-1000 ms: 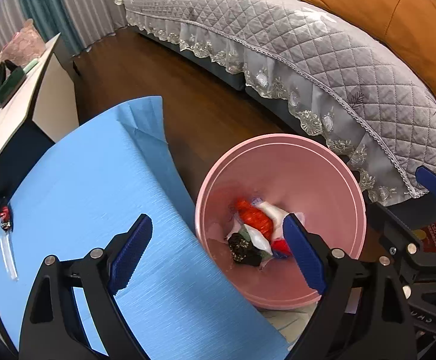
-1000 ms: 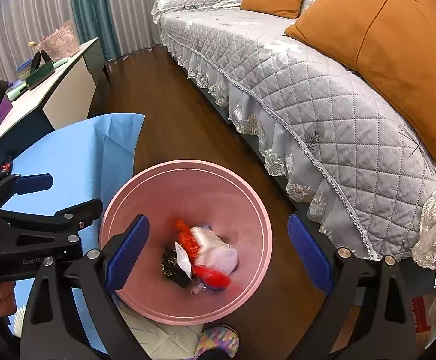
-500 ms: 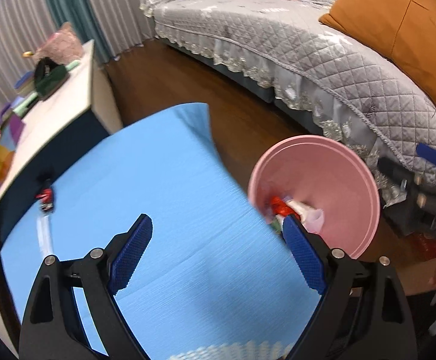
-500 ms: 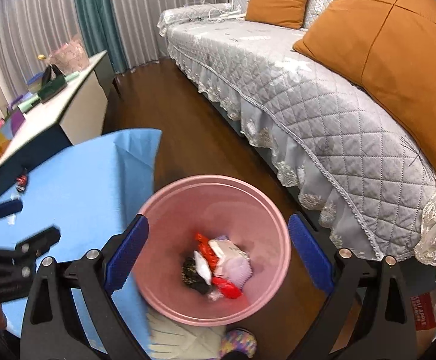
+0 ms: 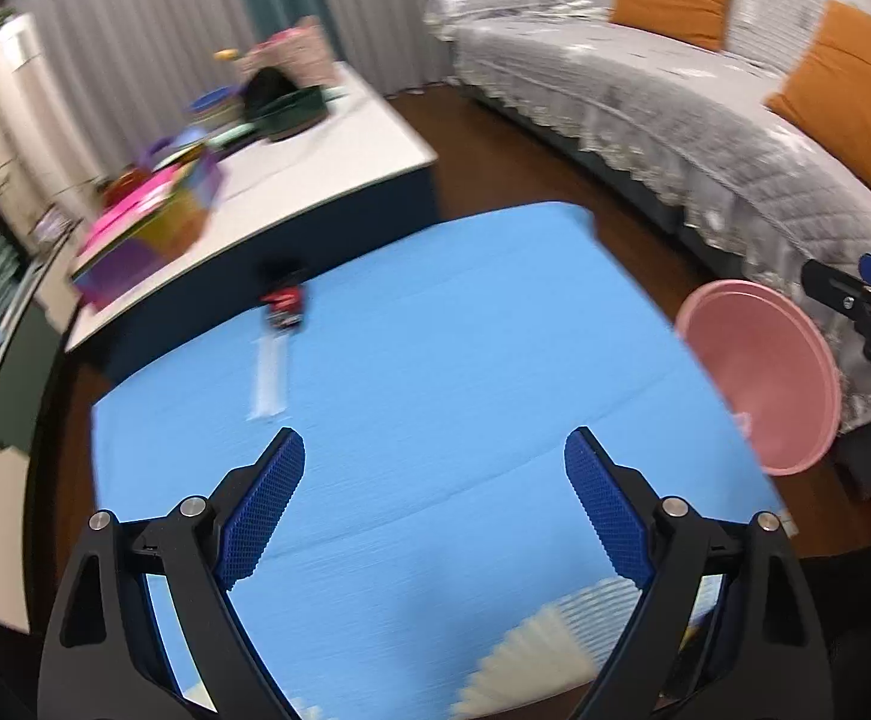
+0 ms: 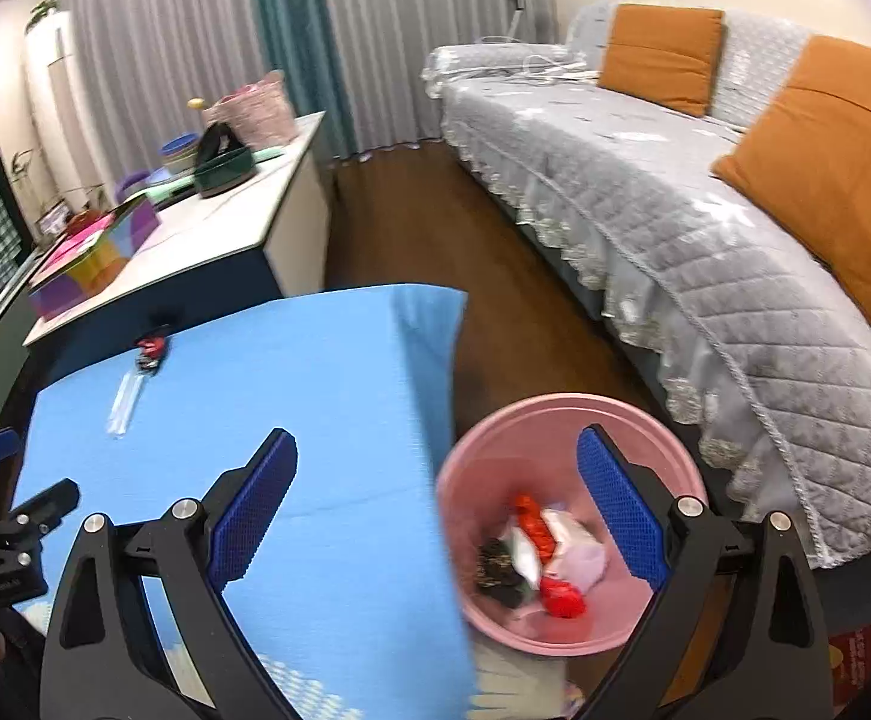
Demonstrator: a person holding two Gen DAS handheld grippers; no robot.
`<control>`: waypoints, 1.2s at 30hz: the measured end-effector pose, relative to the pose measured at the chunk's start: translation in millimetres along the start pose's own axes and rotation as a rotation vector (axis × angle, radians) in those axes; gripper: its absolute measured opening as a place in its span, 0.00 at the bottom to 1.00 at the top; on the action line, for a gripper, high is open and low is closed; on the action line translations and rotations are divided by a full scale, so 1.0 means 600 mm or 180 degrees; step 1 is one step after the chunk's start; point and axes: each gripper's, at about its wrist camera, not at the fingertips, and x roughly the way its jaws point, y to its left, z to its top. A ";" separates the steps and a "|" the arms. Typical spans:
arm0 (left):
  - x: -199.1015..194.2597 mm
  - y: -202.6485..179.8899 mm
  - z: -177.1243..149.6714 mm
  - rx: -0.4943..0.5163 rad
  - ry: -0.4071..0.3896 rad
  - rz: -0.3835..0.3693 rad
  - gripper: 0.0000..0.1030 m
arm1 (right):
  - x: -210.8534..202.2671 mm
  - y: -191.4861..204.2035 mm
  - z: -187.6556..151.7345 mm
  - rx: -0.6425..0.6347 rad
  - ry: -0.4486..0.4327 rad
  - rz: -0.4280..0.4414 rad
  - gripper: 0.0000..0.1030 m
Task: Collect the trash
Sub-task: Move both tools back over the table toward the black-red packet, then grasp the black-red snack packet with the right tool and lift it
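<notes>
**Between pickups: both claws empty, one wrapper left on the blue table**

Left wrist view. My left gripper (image 5: pixel 434 462) is spread wide with nothing between its blue pads (image 5: pixel 261 504). It faces the blue tabletop (image 5: pixel 465 330). The remaining trash, a clear wrapper with a red-and-black end (image 5: pixel 276 348), lies flat in the left centre of the frame, well apart from my fingertips. Its long axis runs nearly up and down the frame; the red-and-black end points toward the top, at the white cabinet (image 5: pixel 315 168), and the clear tail points back toward me. The pink bin (image 5: pixel 765 372) sits at the right edge, beside the tabletop, with the sofa (image 5: pixel 705 138) behind it. The view is motion-blurred, so I cannot read any print.

Right wrist view. My right gripper (image 6: pixel 437 501) is likewise wide open and empty, and straddles the table edge and the pink bin (image 6: pixel 555 420) at lower right. The bin holds collected wrappers (image 6: pixel 537 558), red, white and dark. The clear wrapper (image 6: pixel 135 384) appears at left centre, slanting with its red end up and to the right.

I judge the step in hand to be the approach to this last visible piece. The next move calls for my left gripper to travel forward and left, come down over the wrapper across its narrow width, and close, since it lies flat and thin on the tabletop.
</notes>
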 end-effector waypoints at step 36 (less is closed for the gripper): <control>0.112 0.549 -0.126 -0.1876 0.0583 0.0931 0.83 | 0.355 0.464 0.097 -0.0665 0.0829 0.0763 0.77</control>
